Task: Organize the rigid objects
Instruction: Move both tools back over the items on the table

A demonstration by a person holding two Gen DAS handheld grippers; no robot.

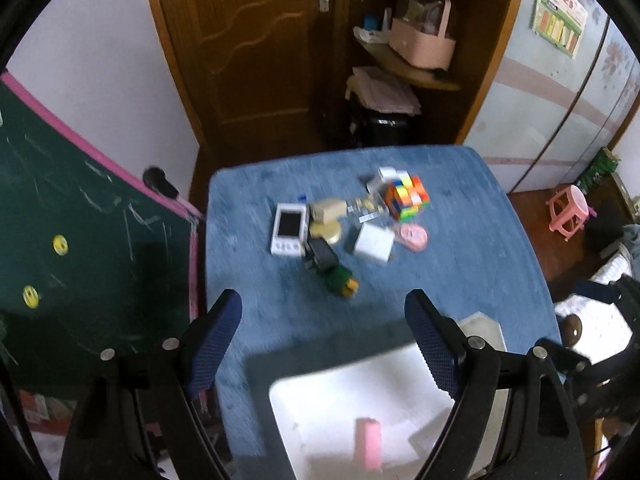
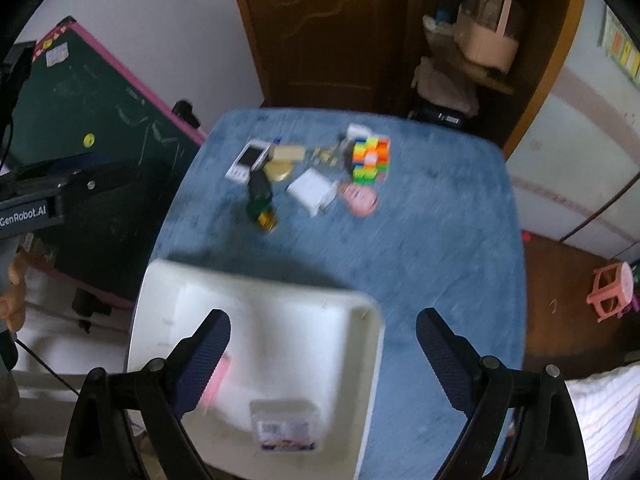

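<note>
The loose clutter, puzzle cube [image 1: 407,196] and handheld game [image 1: 289,229] included, lies on the blue tabletop [image 1: 460,280] well ahead of both tongs. The white bin [image 2: 256,320] sits just beneath them, holding a pink block [image 1: 369,444]. Left tongs [image 1: 328,344] and right tongs [image 2: 322,354] are spread, empty. Best take one piece at a time, squarely.

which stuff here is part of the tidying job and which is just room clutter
Job:
white bin
pink block in it
clear packet in it
puzzle cube
white handheld device
white box
green toy

Clutter:
chalkboard
pink stool
pink basket
</note>
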